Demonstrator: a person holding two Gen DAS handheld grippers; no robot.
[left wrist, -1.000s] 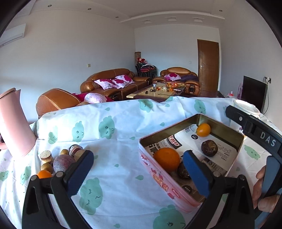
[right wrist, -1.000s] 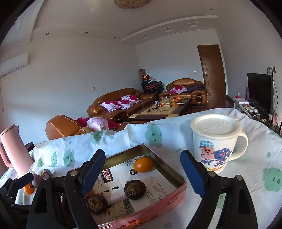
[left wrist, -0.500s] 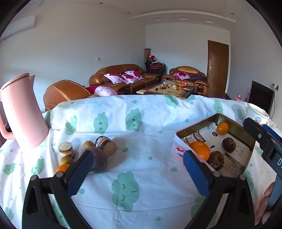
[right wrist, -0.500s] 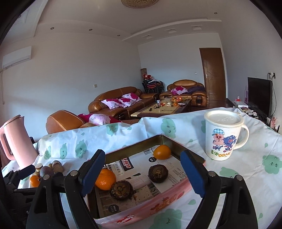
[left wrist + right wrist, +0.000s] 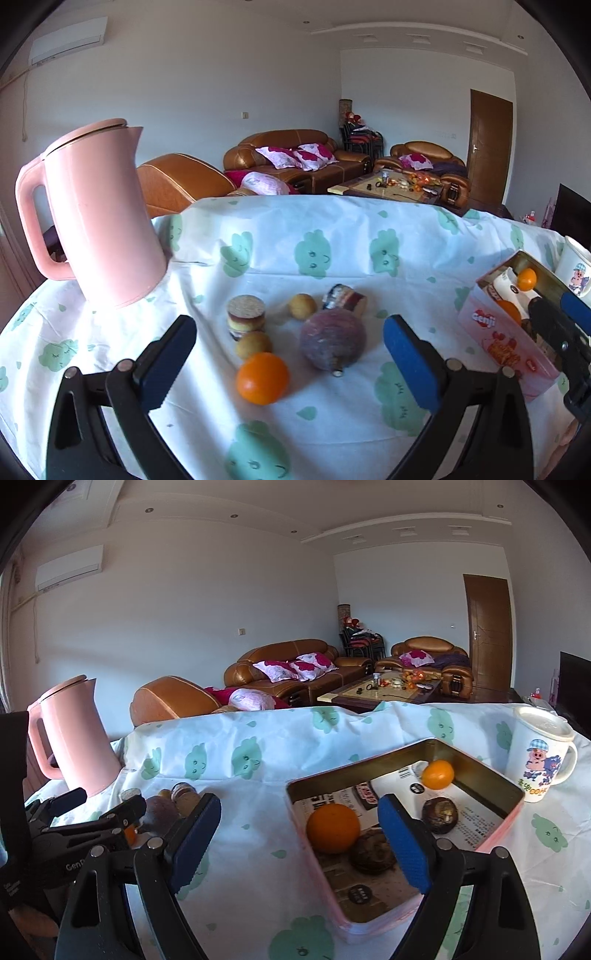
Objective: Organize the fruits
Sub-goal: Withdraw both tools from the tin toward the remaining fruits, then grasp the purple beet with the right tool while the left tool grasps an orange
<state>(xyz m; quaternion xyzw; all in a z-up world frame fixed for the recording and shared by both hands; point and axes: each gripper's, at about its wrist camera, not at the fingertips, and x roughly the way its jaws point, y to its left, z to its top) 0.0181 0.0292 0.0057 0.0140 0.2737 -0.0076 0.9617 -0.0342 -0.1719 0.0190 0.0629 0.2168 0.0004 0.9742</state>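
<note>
Three oranges [image 5: 333, 828], one tin [image 5: 491, 784]

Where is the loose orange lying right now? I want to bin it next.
In the left wrist view the orange lies on the tablecloth, nearest the camera in the fruit cluster, left of the purple fruit.

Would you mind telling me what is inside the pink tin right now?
The pink tin holds a large orange, a small orange and two dark brown fruits on printed paper. The right tool's finger covers part of the floor.
</note>
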